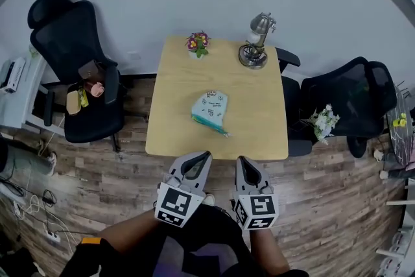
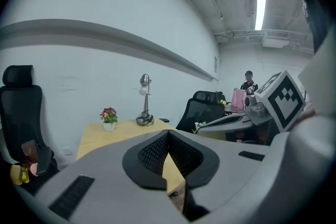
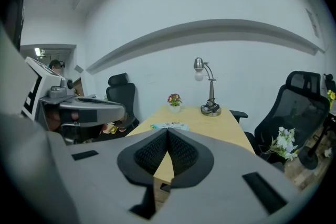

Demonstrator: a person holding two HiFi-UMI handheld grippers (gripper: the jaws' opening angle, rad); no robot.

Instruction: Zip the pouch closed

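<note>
The pouch point(image 1: 211, 110), pale teal and white with small prints and a teal lower edge, lies flat in the middle of the wooden table point(image 1: 175, 133). Both grippers hover short of the table's near edge, above the floor. My left gripper point(image 1: 205, 155) is shut, its black pads pressed tip to tip with nothing held. The right gripper point(image 1: 239, 159) is shut too and holds nothing. In the right gripper view the pouch point(image 3: 169, 125) shows just beyond the closed right gripper point(image 3: 167, 131). In the left gripper view the closed left gripper point(image 2: 168, 134) hides the pouch.
A small flower pot point(image 1: 198, 43) and a metal desk lamp point(image 1: 257, 42) stand at the table's far edge. A black office chair point(image 1: 78, 68) with items on its seat is at the left. Another black chair point(image 1: 350, 100) and white flowers point(image 1: 324, 119) stand on the right.
</note>
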